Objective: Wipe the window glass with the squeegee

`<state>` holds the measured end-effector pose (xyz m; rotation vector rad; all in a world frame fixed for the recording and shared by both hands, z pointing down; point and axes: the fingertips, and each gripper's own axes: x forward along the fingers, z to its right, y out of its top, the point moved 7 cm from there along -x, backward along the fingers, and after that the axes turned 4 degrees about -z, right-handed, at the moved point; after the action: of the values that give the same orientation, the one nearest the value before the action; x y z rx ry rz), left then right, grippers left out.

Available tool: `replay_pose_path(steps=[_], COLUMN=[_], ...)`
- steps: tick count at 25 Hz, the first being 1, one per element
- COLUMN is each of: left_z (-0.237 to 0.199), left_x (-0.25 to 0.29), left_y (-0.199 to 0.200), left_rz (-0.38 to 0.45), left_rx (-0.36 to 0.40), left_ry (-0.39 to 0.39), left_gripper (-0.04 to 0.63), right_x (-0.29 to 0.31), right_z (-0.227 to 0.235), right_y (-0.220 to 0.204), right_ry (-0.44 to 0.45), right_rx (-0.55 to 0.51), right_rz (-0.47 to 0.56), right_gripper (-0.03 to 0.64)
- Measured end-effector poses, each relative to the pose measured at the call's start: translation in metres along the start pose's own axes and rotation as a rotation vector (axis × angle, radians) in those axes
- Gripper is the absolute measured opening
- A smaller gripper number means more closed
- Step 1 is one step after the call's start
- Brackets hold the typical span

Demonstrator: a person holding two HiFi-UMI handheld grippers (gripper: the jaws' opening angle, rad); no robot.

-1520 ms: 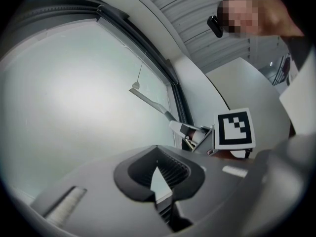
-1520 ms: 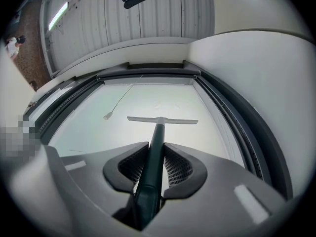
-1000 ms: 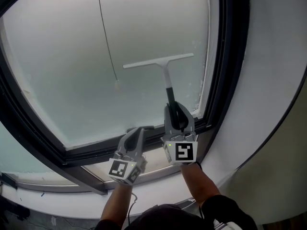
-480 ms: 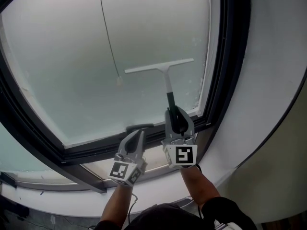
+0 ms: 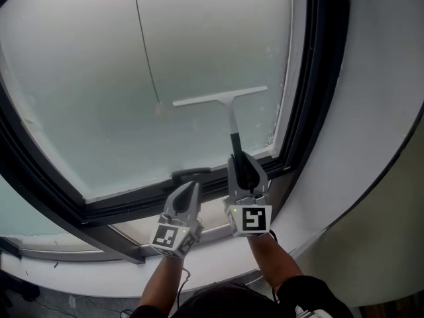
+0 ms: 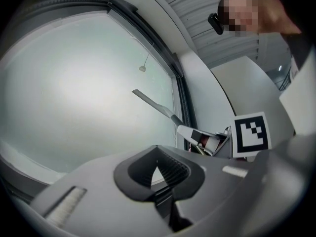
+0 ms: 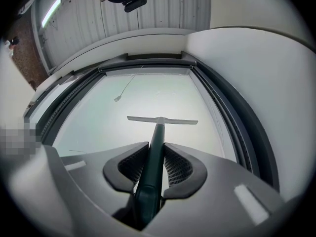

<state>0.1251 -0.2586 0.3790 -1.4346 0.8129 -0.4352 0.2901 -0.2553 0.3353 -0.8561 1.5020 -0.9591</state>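
Frosted window glass (image 5: 119, 78) fills most of the head view, with a dark frame (image 5: 317, 78) round it and a curved white wall (image 5: 377, 124) off to the right.

Right gripper (image 5: 243, 159): my jaws are pinching the squeegee (image 5: 222, 98) by its dark handle. In the right gripper view the handle runs straight up between both pads (image 7: 177, 166), and the jaws are closed tight on it (image 7: 157, 154). The squeegee's white blade (image 7: 162, 120) lies flat across the glass, roughly level, in the lower right part of the pane. Its right end sits near the frame's right side but apart from it.

Left gripper (image 5: 191, 187): jaws pressed together, nothing between them (image 6: 158, 164). It hangs low by the bottom rail of the frame, just left of the right gripper. It is near a dark window handle (image 5: 191, 173) on the rail, but I can't tell whether it touches. The left gripper view shows the squeegee (image 6: 153, 102) edge-on against the pane, with the right gripper's marker cube (image 6: 252, 135) below it.

A thin pull cord (image 5: 147, 52) hangs down the glass, and its end bead (image 5: 159, 108) sits just left of the blade's left tip. A pale sill (image 5: 212, 214) runs under the frame.
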Motion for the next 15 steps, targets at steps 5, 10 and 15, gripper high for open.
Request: replay_pose_path(steps=[5,10,15], left_z=[0.001,-0.007,-0.008], left_x=[-0.003,-0.009,-0.012], left_y=[-0.006,-0.022,-0.025], left_rz=[-0.01,-0.036,-0.037], left_rx=[-0.036,-0.054,-0.083], left_ry=[-0.003,-0.002,0.009], left_gripper=[-0.002,-0.002,-0.002], right_x=[-0.007,-0.015,-0.021], right_z=[0.001,-0.002,-0.003], right_y=[-0.007,-0.018,-0.024], right_ry=[-0.005,-0.008,-0.008], right_rx=[-0.008,0.005,0.003], right_rz=[-0.018,-0.047,-0.048], right_gripper=[0.097,0.097,0.097])
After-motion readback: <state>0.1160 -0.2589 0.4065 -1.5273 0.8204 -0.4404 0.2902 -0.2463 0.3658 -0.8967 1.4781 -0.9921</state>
